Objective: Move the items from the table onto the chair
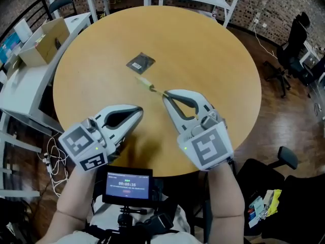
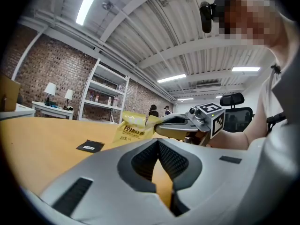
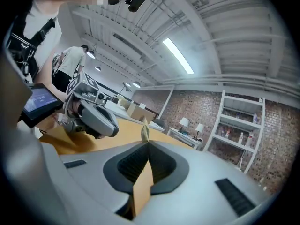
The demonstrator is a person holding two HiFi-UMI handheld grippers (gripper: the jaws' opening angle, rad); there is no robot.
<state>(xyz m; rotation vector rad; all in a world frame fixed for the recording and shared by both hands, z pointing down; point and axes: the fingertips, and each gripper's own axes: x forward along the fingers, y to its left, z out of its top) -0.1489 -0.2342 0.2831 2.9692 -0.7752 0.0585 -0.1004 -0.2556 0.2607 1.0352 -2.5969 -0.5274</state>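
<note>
Head view shows one round wooden table (image 1: 213, 50) with two packets over it. One black packet (image 1: 140, 62) lies flat on the tabletop, well beyond both grippers. One yellow tea sachet (image 1: 145, 83) hangs off the table surface, pinched at one end by the right gripper (image 1: 165, 94), whose jaws are closed tight on its edge. The right gripper view shows the sachet edge-on, standing up from the meeting jaw tips. The left gripper (image 1: 139, 110) sits just beside the right one, near the table's front edge, with its jaws pressed together and nothing between them. The left gripper view shows both packets, the yellow one raised, the black one flat on the wood. One cardboard box (image 1: 44, 40) rests on a white desk (image 1: 20, 93) to the left. One small screen (image 1: 127, 184) glows at the person's chest.
</note>
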